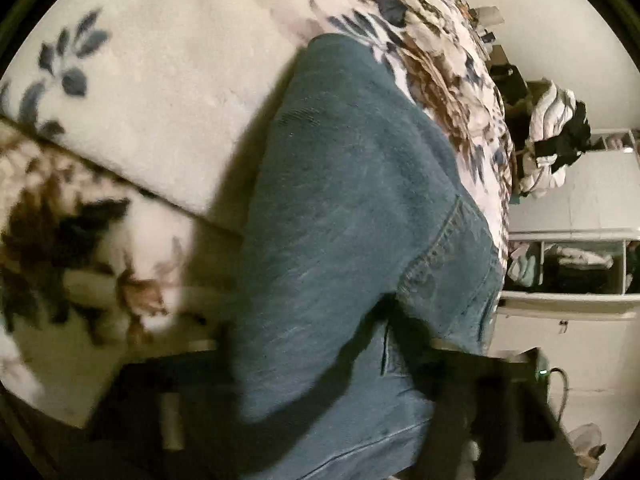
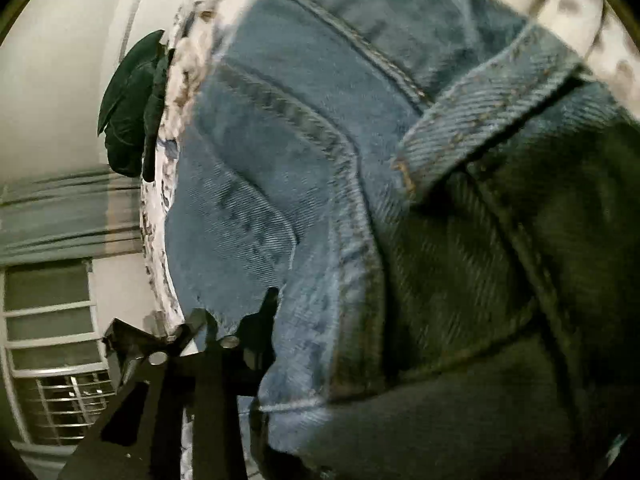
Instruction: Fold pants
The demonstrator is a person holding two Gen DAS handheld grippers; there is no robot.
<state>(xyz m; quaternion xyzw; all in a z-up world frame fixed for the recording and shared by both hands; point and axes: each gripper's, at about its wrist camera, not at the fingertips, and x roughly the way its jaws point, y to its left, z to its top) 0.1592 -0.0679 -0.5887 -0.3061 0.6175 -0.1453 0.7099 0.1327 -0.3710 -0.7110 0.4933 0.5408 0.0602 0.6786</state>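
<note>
Jeans (image 1: pixel 352 208) fill both views, lying on floral bedding (image 1: pixel 140 92). Left gripper (image 1: pixel 320 412) clamped on denim at near edge. Right gripper (image 2: pixel 256 360) blurred, denim against fingers; grip can't tell.

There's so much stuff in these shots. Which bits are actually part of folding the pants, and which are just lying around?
Part of the job:
jeans
left gripper
right gripper
floral bedspread under the jeans

Just lying about:
clothes heap
shelves
dark garment
window
</note>
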